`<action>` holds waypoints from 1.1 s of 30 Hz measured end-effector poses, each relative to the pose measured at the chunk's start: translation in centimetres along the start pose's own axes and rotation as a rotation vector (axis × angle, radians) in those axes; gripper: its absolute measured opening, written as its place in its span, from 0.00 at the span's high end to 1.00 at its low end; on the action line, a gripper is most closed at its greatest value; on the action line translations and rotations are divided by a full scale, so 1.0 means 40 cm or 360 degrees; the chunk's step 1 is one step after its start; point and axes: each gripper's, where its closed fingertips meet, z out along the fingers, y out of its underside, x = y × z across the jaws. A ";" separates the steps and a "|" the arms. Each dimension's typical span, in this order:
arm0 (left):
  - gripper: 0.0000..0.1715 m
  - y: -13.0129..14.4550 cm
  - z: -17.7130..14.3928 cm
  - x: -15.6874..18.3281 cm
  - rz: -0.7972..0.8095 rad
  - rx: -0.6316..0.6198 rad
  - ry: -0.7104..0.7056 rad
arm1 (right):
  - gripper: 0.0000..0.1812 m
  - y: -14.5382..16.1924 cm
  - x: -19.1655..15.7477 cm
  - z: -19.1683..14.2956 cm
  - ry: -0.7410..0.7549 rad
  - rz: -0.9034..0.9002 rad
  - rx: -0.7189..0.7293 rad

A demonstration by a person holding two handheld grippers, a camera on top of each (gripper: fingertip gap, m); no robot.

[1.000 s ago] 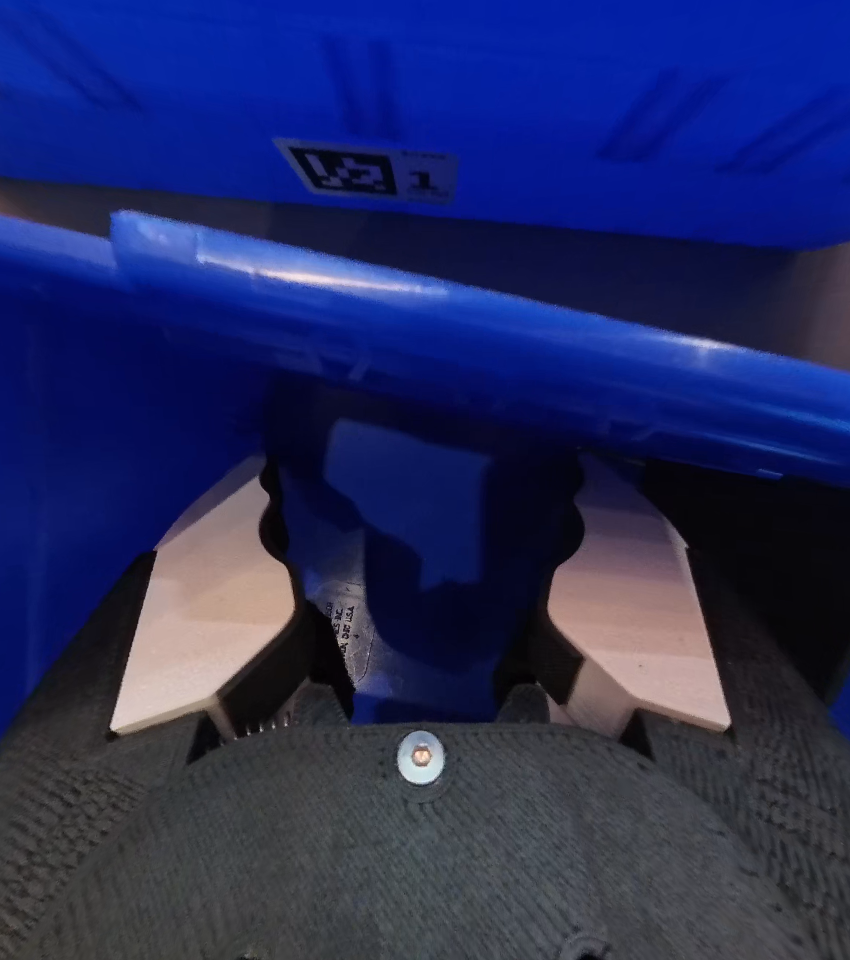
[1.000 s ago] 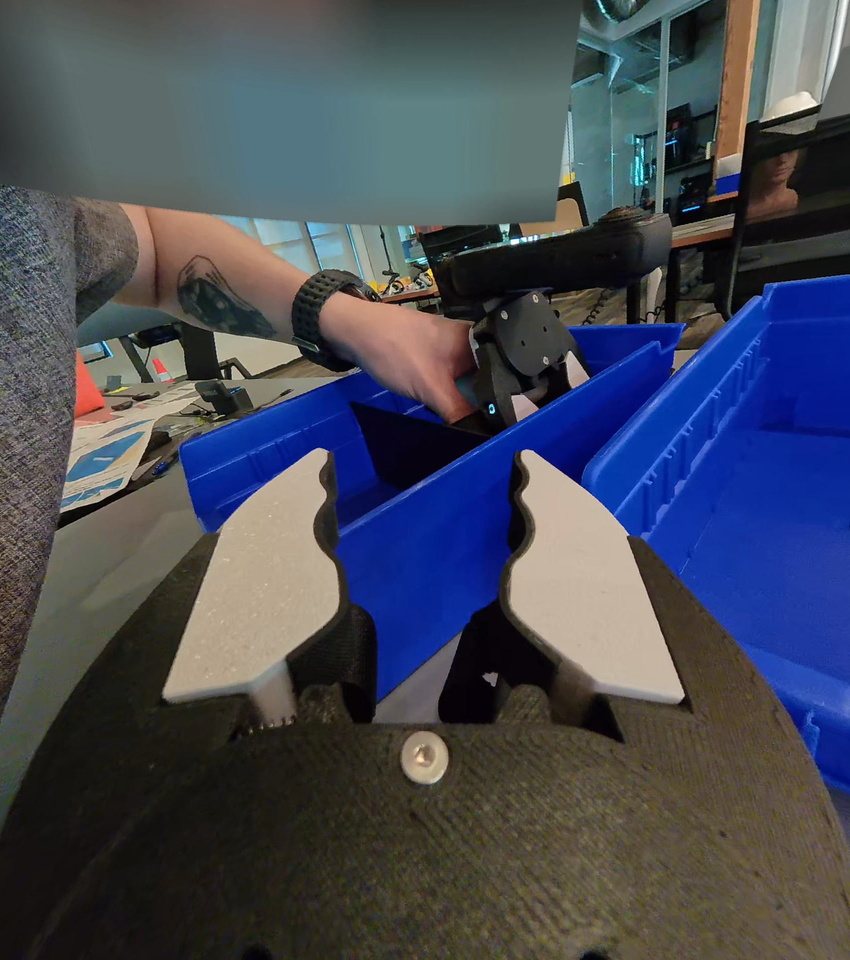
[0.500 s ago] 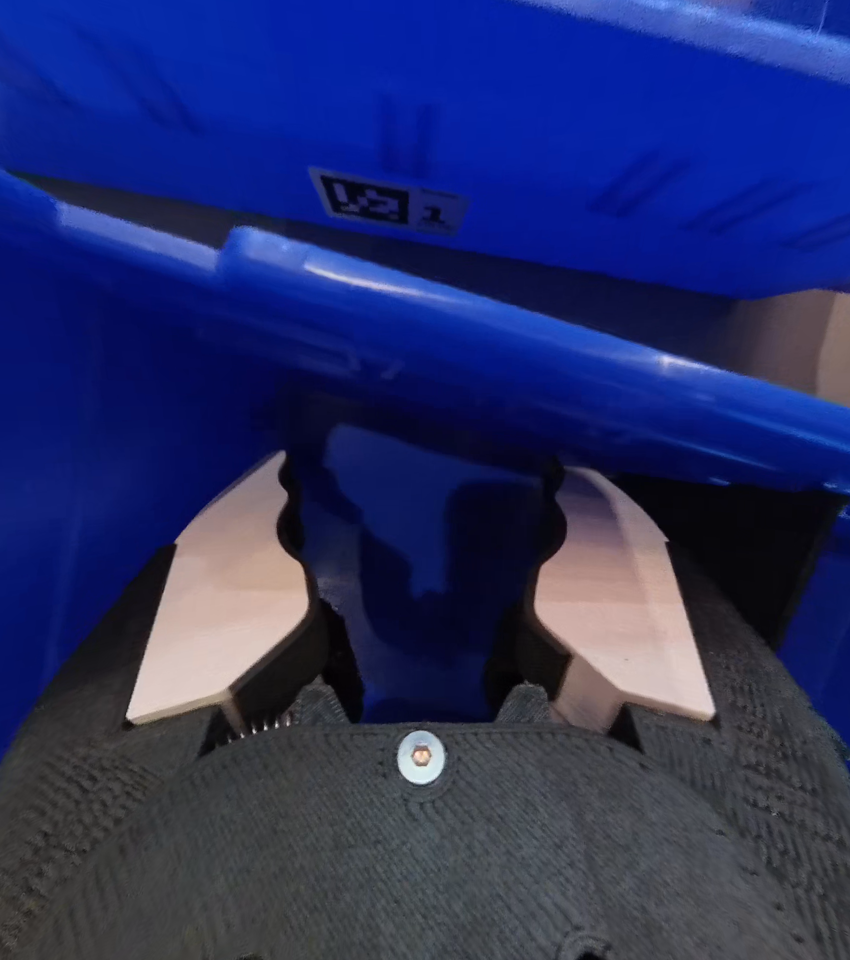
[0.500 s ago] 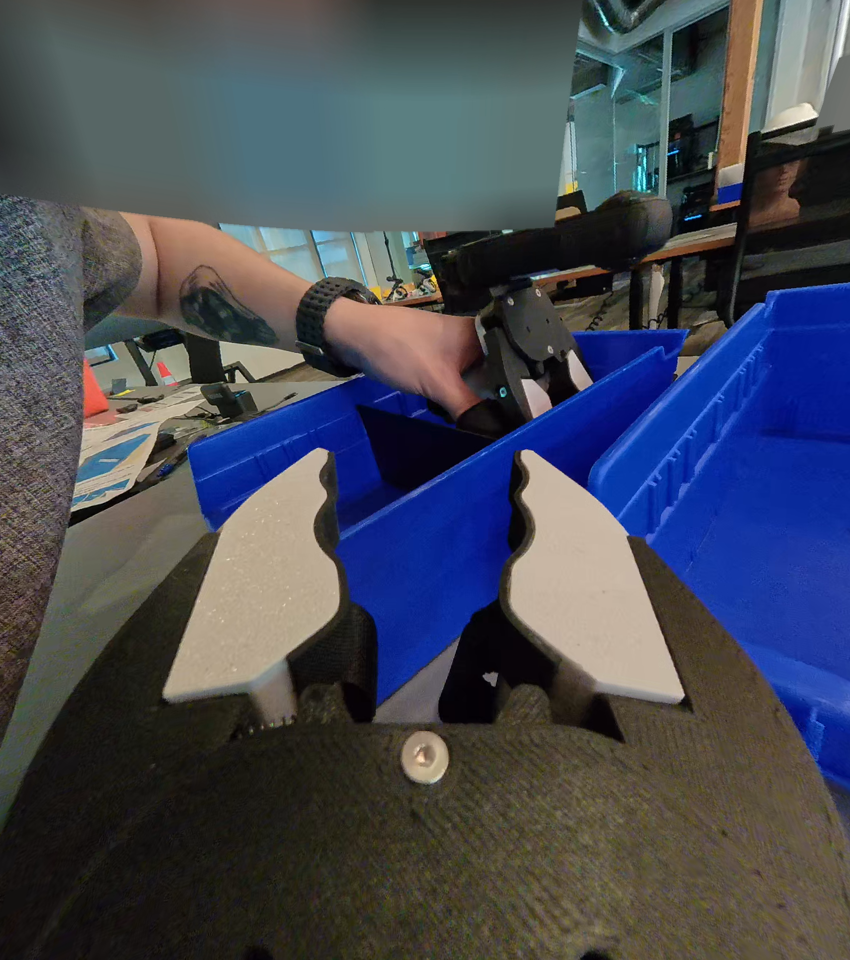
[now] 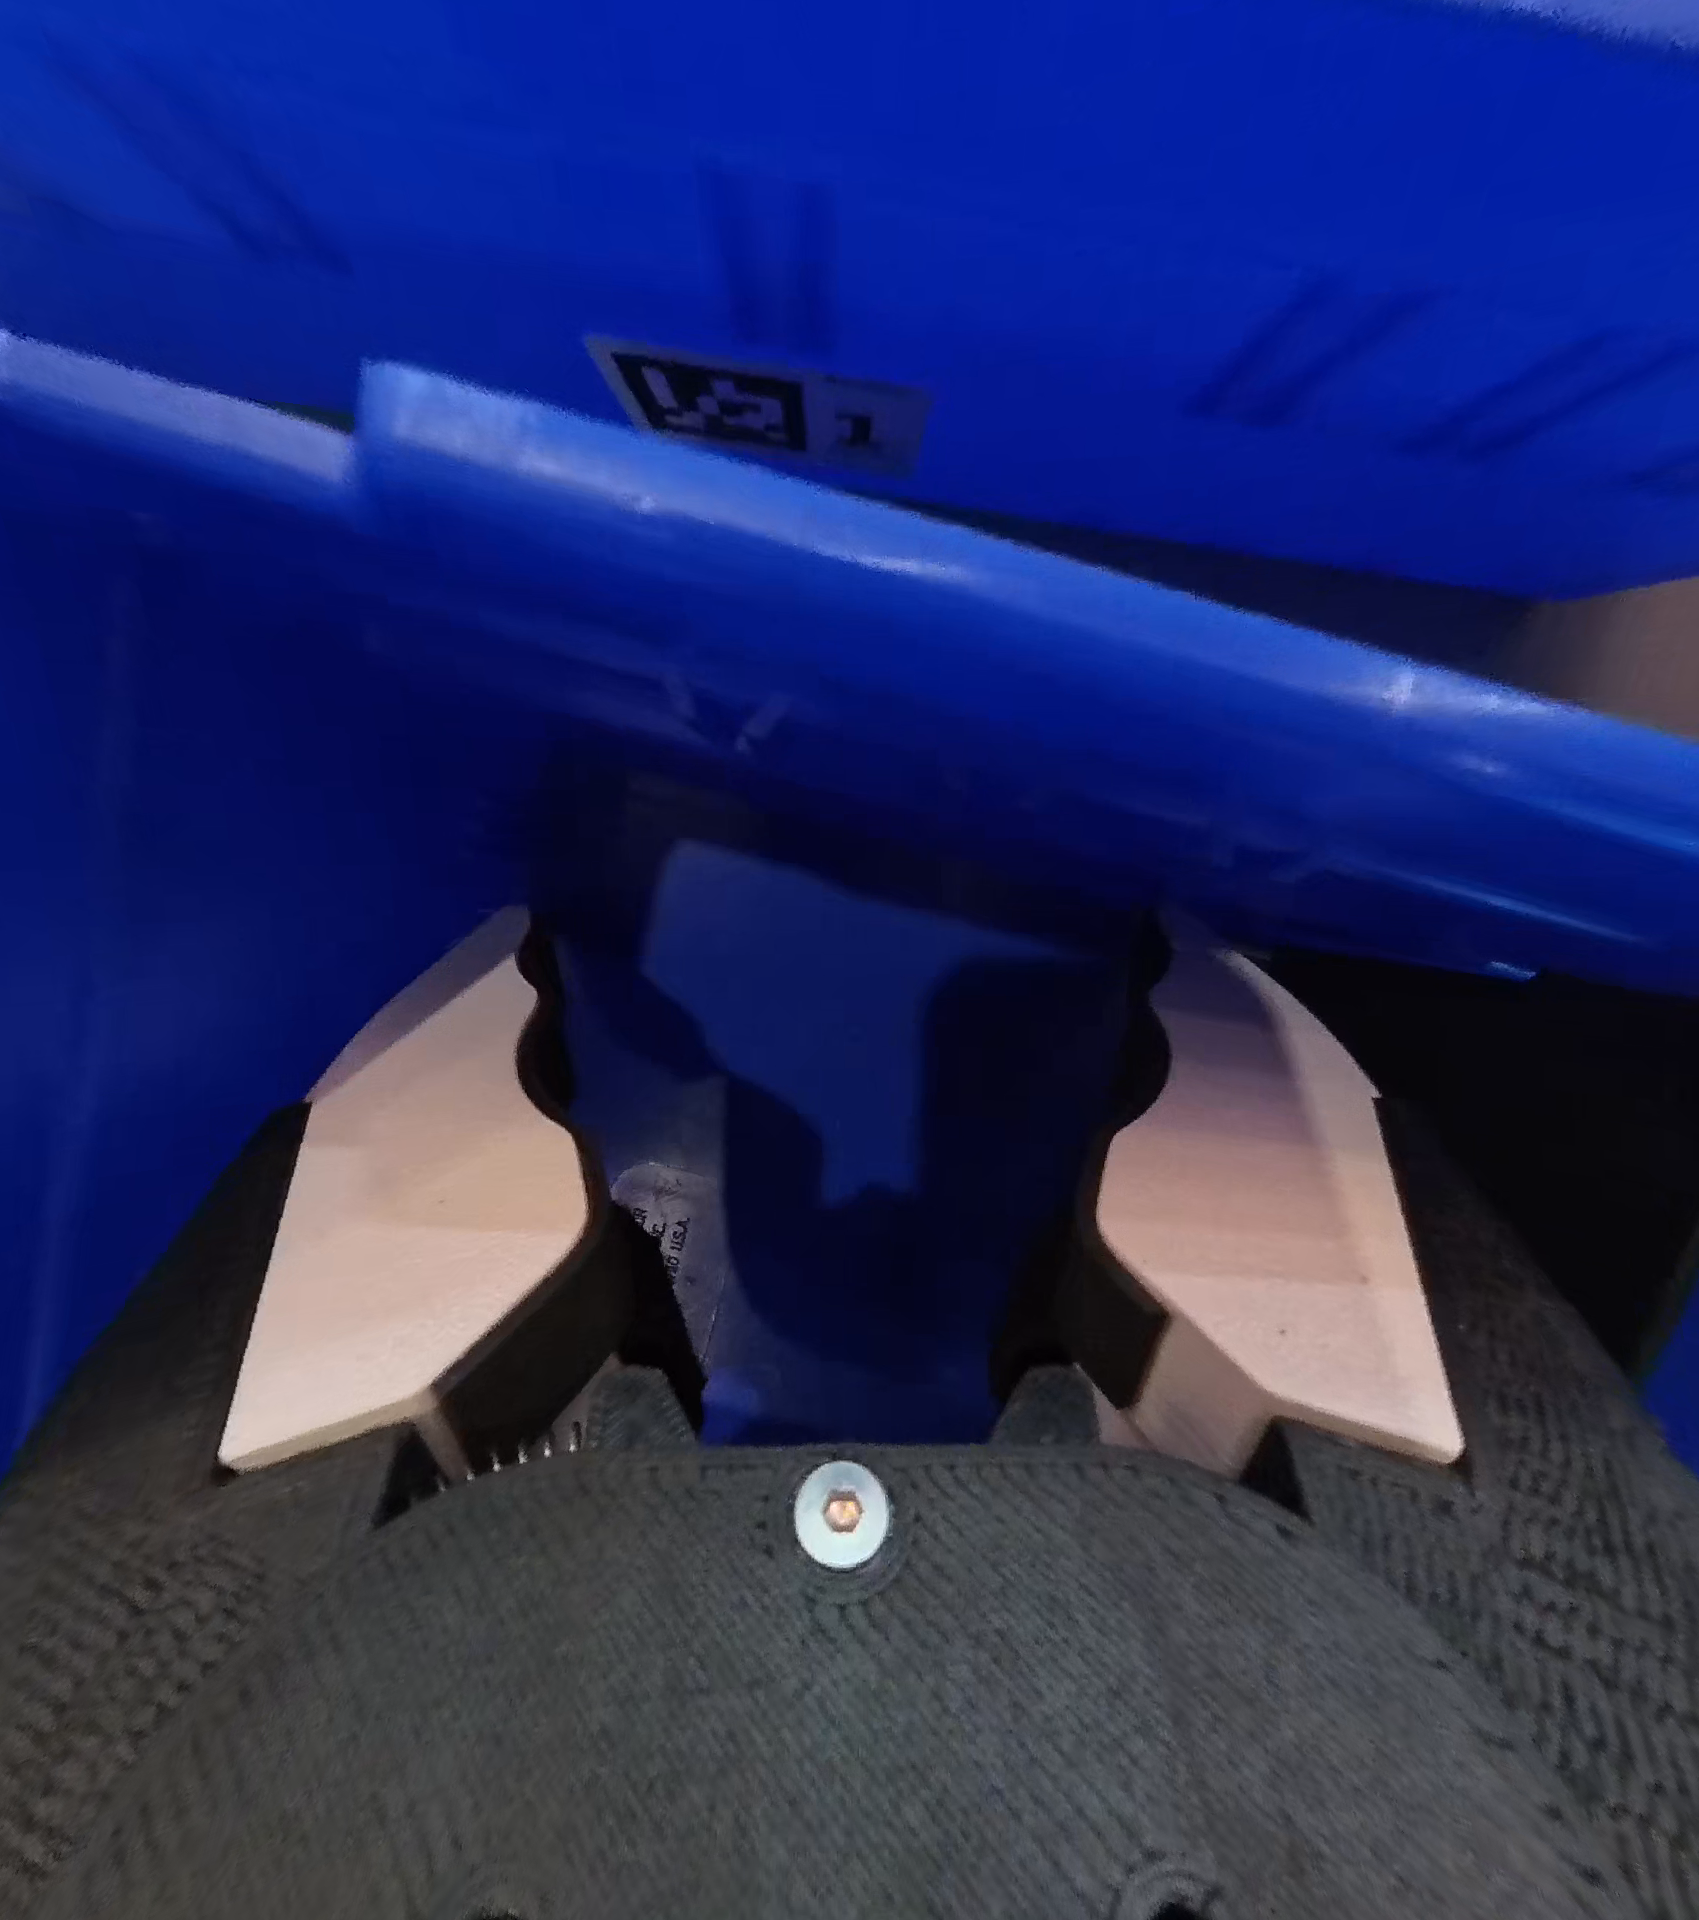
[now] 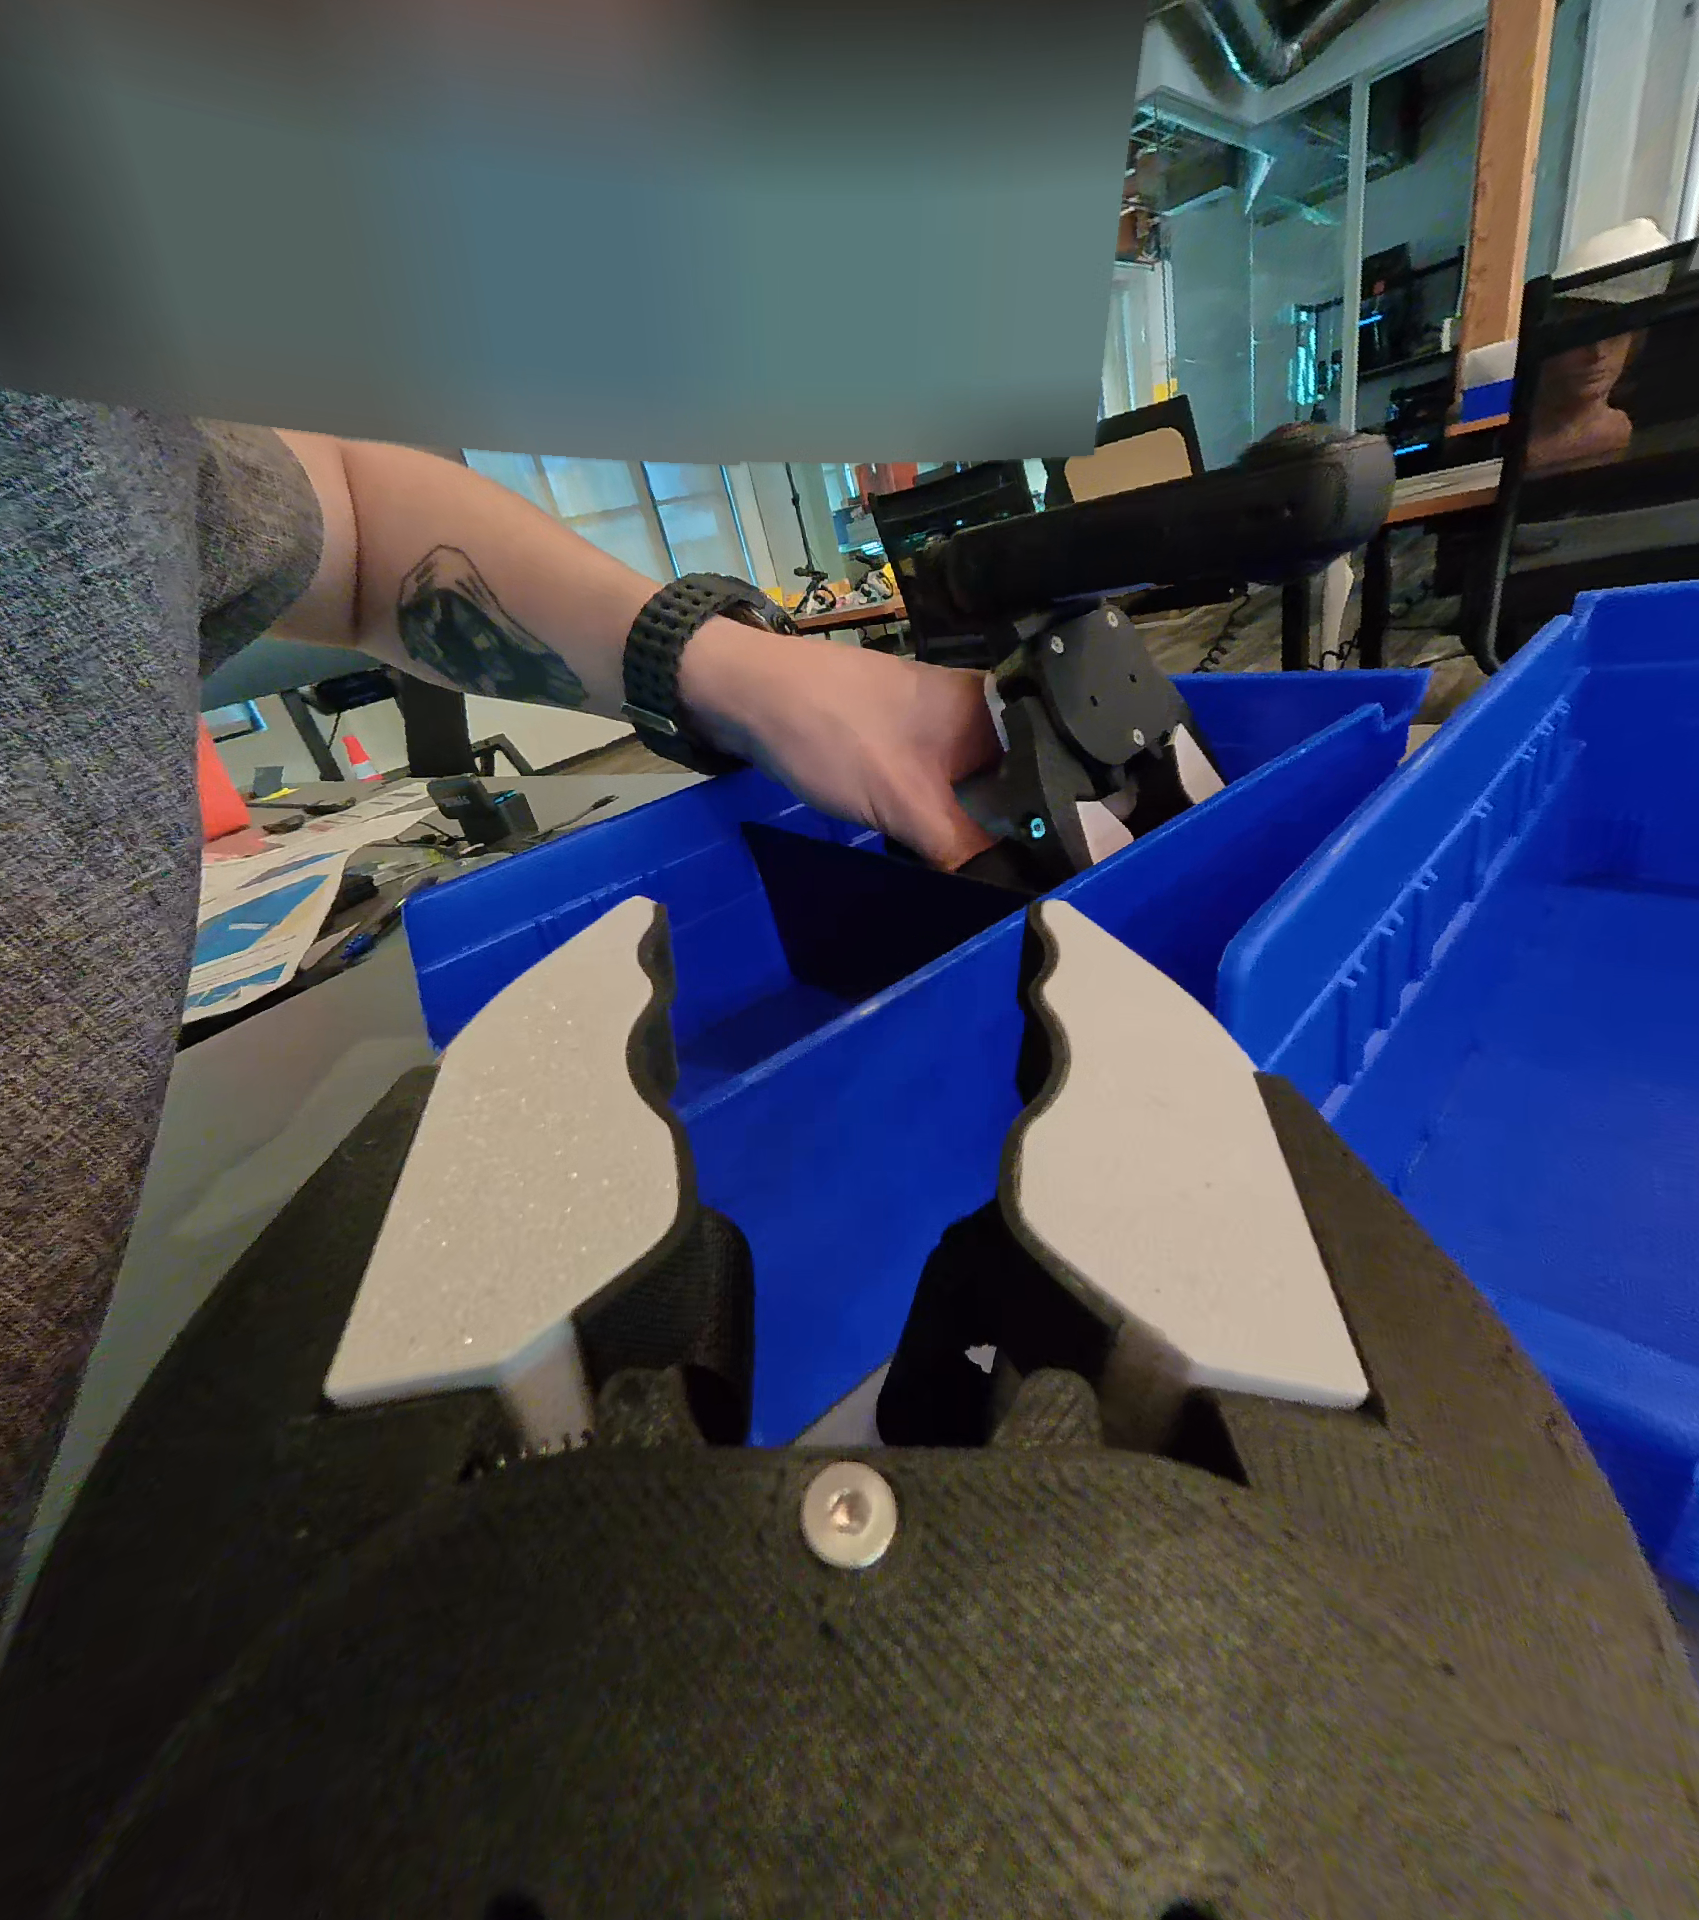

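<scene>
Left gripper (image 5: 840, 977) down inside narrow blue bin (image 6: 928, 1122), jaws apart, nothing held; bin runs near-left to far-right. Printed label (image 5: 663, 1247) on bin floor. Right gripper (image 6: 845, 971) parted, empty, near bin's side wall. Coded sticker (image 5: 762, 410) on wide blue bin (image 6: 1551, 1039), right.

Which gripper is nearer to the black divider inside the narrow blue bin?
Left. The left gripper is down inside the narrow blue bin, right beside the black divider. The right gripper hovers open outside the bin, in front of its near wall.
</scene>
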 end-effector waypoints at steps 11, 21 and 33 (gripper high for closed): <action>0.46 0.025 -0.011 -0.026 -0.0045 -0.0035 -0.0077 | 0.65 -0.012 -0.009 -0.013 -0.0007 -0.0028 0.0030; 0.52 -0.015 -0.041 -0.039 -0.0114 0.0128 -0.0108 | 0.64 -0.014 -0.024 -0.014 -0.0038 -0.0037 0.0037; 0.50 -0.008 -0.013 -0.032 -0.0075 0.0063 -0.0135 | 0.65 -0.027 -0.041 -0.022 -0.0044 -0.0064 0.0071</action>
